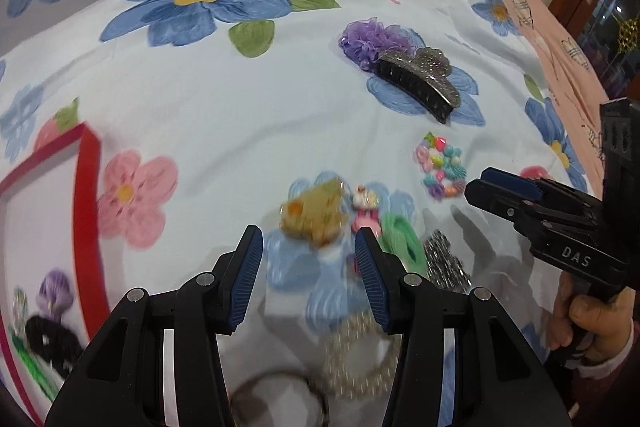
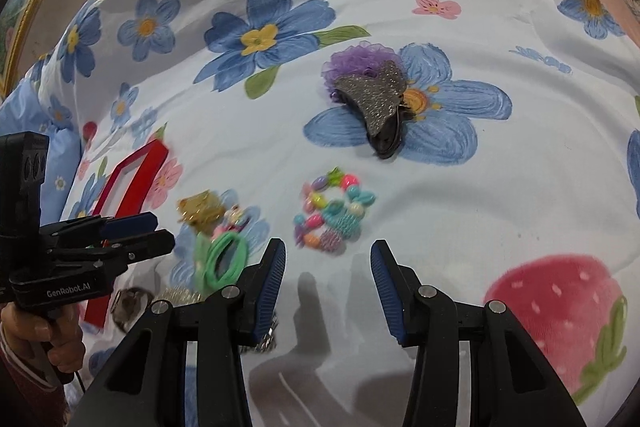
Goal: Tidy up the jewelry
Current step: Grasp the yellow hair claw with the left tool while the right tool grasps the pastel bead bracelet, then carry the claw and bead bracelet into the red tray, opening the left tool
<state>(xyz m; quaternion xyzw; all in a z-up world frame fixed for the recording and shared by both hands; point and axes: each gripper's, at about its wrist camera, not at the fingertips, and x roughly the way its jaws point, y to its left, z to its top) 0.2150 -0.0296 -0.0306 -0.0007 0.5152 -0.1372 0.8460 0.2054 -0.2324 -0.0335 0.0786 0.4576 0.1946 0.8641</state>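
The left gripper [image 1: 309, 247] is spread wide and empty at the lower centre of its view, over a blurred amber hair clip [image 1: 313, 213] on the floral bedsheet [image 1: 240, 115]; a pink charm clip [image 1: 365, 209] and green hair ties [image 1: 402, 239] lie just right of it; a pearl bracelet [image 1: 360, 355] shows between the fingers; the red-rimmed box [image 1: 90, 207] at the left edge holds a black scrunchie [image 1: 50, 343]. The right gripper [image 2: 328, 263] is likewise spread, holding nothing, just below the colourful bead bracelet [image 2: 332, 215]; higher up, a glitter claw clip [image 2: 380, 107] rests against a purple scrunchie [image 2: 356, 61].
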